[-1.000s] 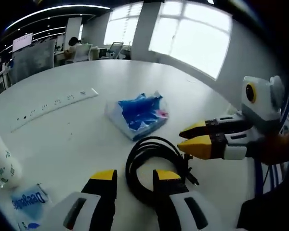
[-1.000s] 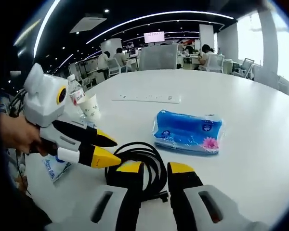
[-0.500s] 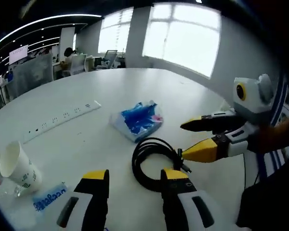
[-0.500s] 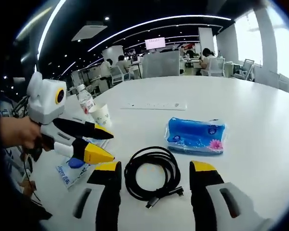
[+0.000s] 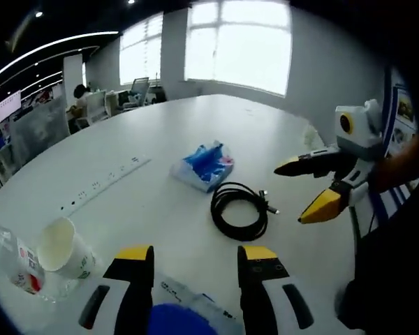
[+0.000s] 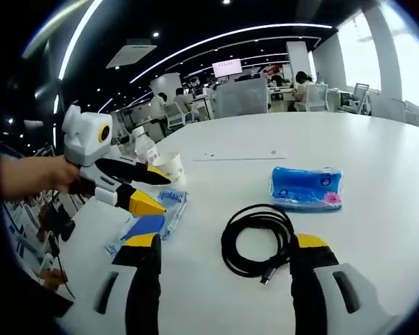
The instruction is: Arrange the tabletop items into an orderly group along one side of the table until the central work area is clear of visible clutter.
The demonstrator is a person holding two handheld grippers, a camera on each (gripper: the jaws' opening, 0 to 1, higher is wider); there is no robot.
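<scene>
A coiled black cable [image 5: 241,209] [image 6: 258,237] lies flat on the white table [image 5: 160,132], with a blue tissue pack [image 5: 204,164] [image 6: 306,188] just beyond it. My left gripper [image 5: 195,255] [image 6: 164,194] stands open, above a flat blue wet-wipe packet [image 5: 174,321] [image 6: 148,222]. Beside the packet are a paper cup [image 5: 59,248] [image 6: 169,167] and a clear water bottle [image 5: 14,262] [image 6: 145,146]. My right gripper [image 6: 228,243] [image 5: 300,192] is open too, hovering short of the cable and touching nothing.
A long white power strip [image 5: 105,183] [image 6: 241,155] lies further across the table. A hand [image 6: 35,174] holds the left gripper. Office desks, chairs and seated people stand in the background, with bright windows behind the table's far edge.
Both grippers have drawn back from the cable and their jaws have spread wider. The cable stays flat on the table. The cup, bottle and blue packet have come into view.
</scene>
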